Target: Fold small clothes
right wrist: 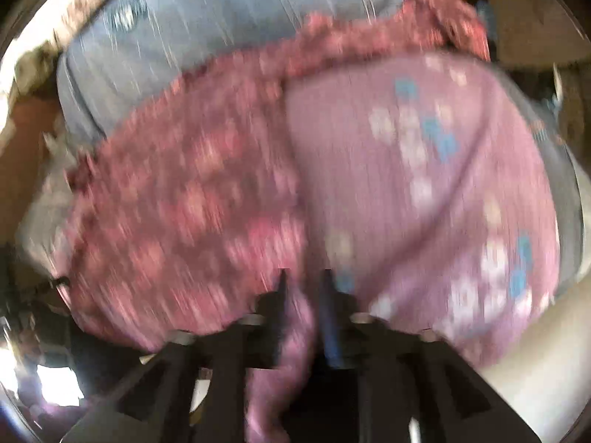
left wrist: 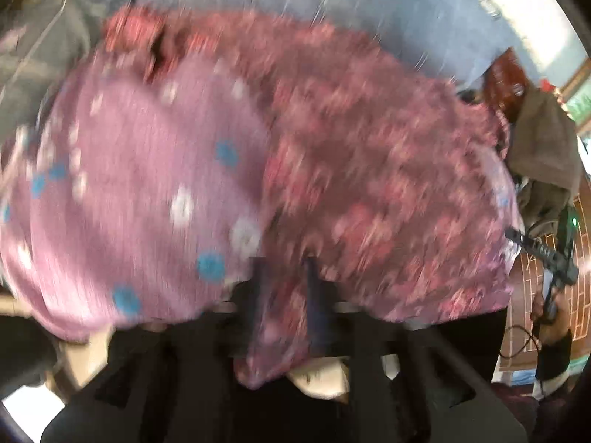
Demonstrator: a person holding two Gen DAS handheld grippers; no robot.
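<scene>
Looking down the left gripper (left wrist: pixel 282 288): the pink floral garment (left wrist: pixel 258 155) fans out toward twelve o'clock, its hem bunched between the fingers, grip uncertain through blur. Right gripper (right wrist: pixel 303 291): same cloth between them, long axis nine-to-three.

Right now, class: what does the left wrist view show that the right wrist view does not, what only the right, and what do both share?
Only the left wrist view shows the other gripper at the right edge, beside a brown cloth. Only the right wrist view shows a pale surface at lower right. Both are blurred, and both show the pink garment, one part polka-dotted and the other floral, over a light blue striped cloth, with a fold of the garment between the viewing gripper's fingers: left gripper, right gripper.
</scene>
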